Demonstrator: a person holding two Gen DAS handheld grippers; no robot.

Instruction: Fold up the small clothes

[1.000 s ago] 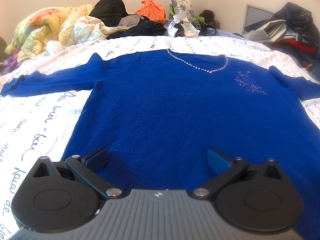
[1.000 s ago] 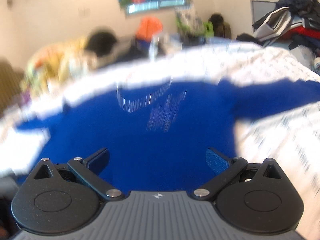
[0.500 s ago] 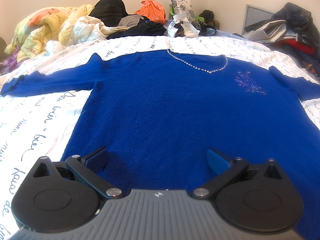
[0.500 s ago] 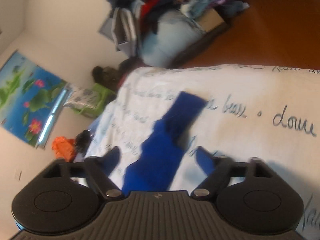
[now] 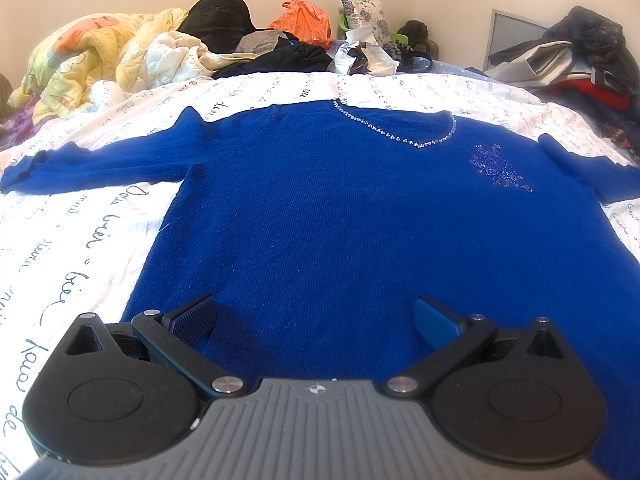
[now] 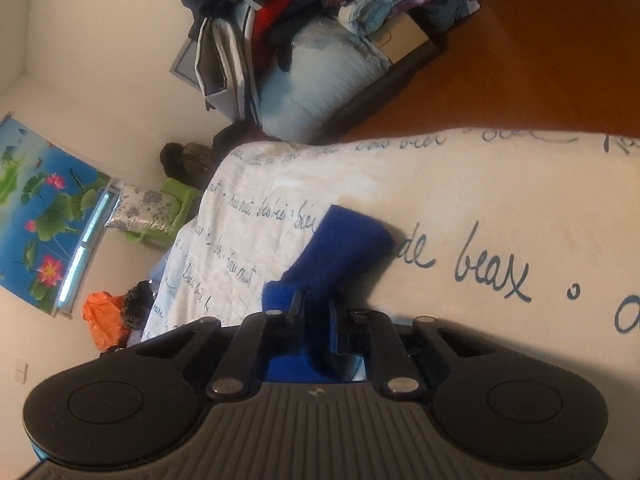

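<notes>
Two tools share the work: the right hand-held gripper (image 6: 314,322) pinches the sweater's right sleeve (image 6: 340,248) near its cuff, probably to fold it inward across the body. The left hand-held gripper (image 5: 314,316) hovers wide open over the hem of the blue sweater (image 5: 340,216), spread flat on the bed (image 5: 60,240).

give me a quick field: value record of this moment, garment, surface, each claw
garment: blue sweater, spread flat, front up, rhinestone neckline
surface: white bedsheet with script lettering
left claw: open, low over the sweater's lower part, holding nothing
right claw: shut on the sweater's sleeve, cuff end sticking out past the fingers
background: quilt, orange bag, clothes pile
fold: none visible on the body
</notes>
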